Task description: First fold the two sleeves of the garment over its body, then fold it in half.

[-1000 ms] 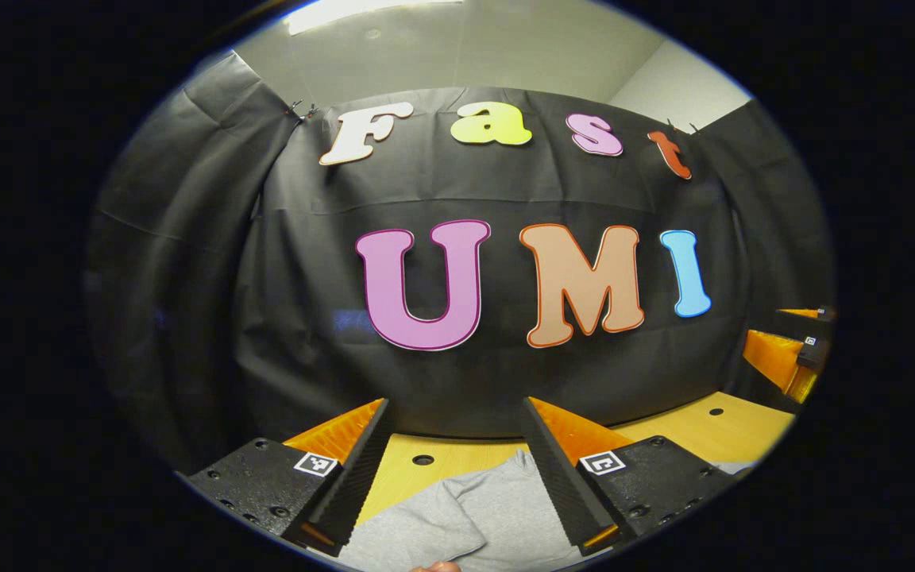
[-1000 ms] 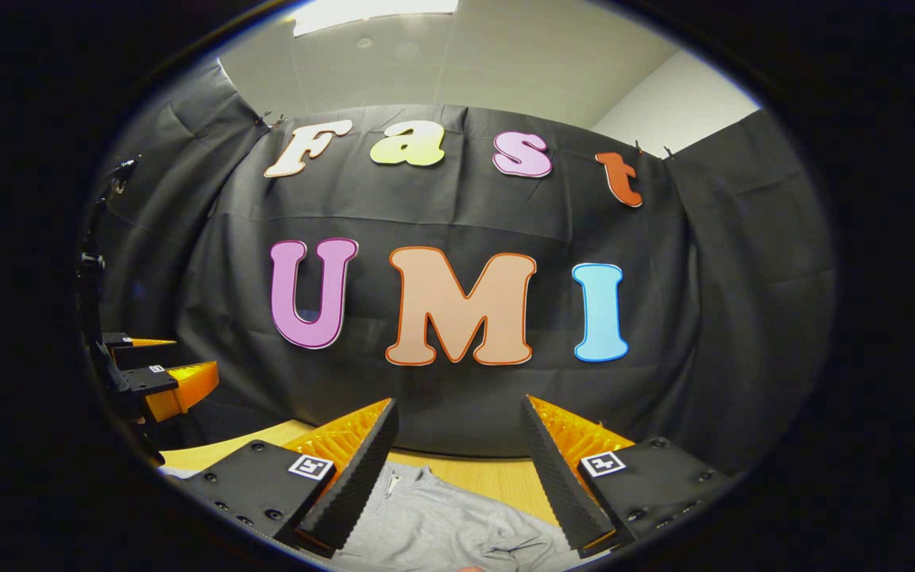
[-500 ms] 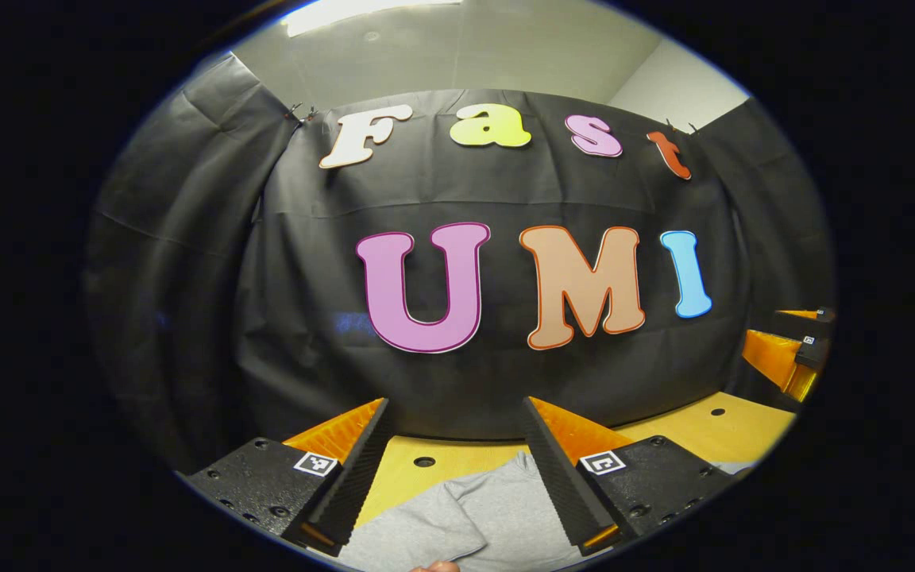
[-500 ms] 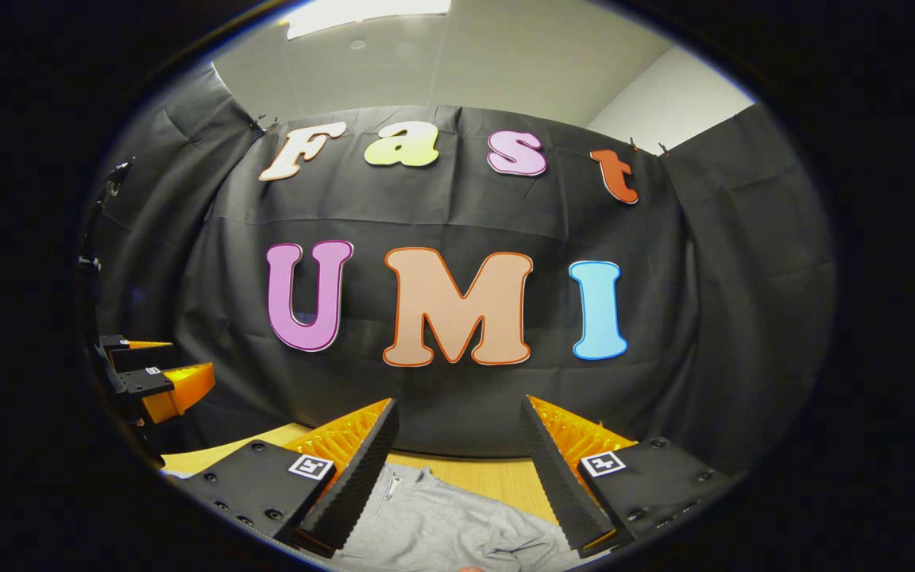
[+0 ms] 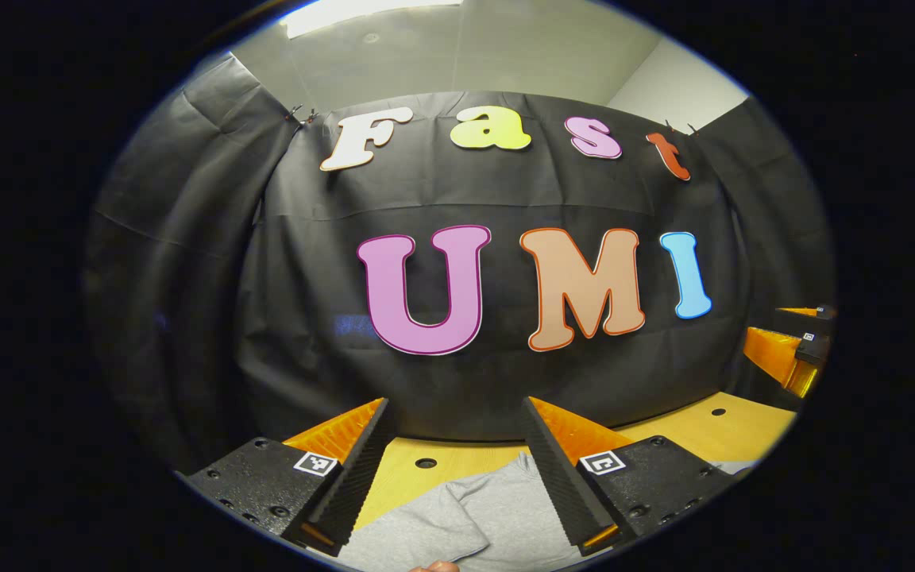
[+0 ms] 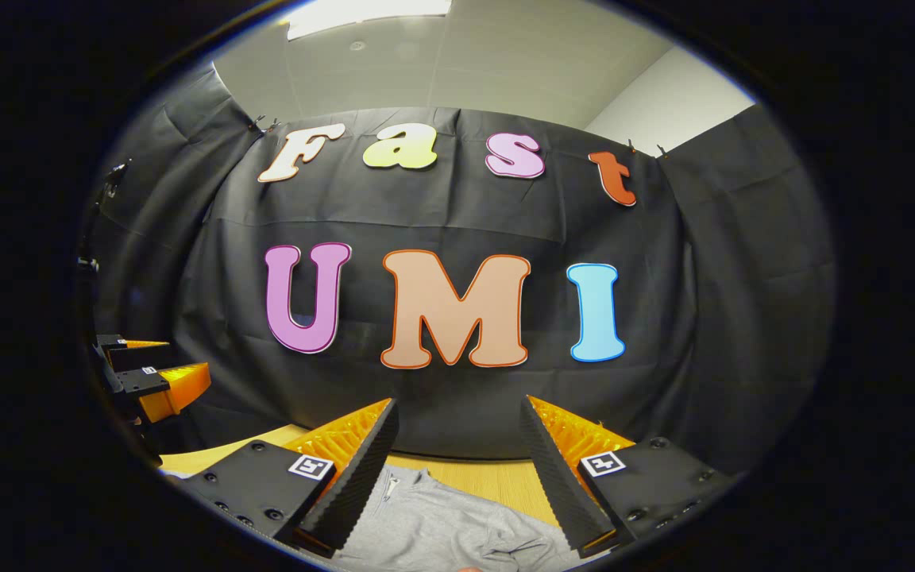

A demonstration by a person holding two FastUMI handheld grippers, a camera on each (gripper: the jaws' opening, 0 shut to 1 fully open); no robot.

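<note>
A grey garment (image 5: pixel 465 520) lies flat on the wooden table (image 5: pixel 696 433), a seam running across it below my left gripper (image 5: pixel 455 407). That gripper hangs above the cloth, open, nothing between its fingers. In the right gripper view the same grey garment (image 6: pixel 442 524) shows a zip and wrinkles under my right gripper (image 6: pixel 457 407), which is also open and held clear of the fabric. The right gripper (image 5: pixel 787 353) appears far right in the left gripper view; the left gripper (image 6: pixel 152 377) appears far left in the right gripper view.
The black cloth wall (image 5: pixel 457 381) stands close behind the table's far edge. Round holes (image 5: pixel 426 462) dot the tabletop. A fingertip (image 5: pixel 435 566) shows at the bottom edge of the left gripper view.
Both views have shifted only slightly; the right gripper view drifted a little. Both grippers stay open above the garment.
</note>
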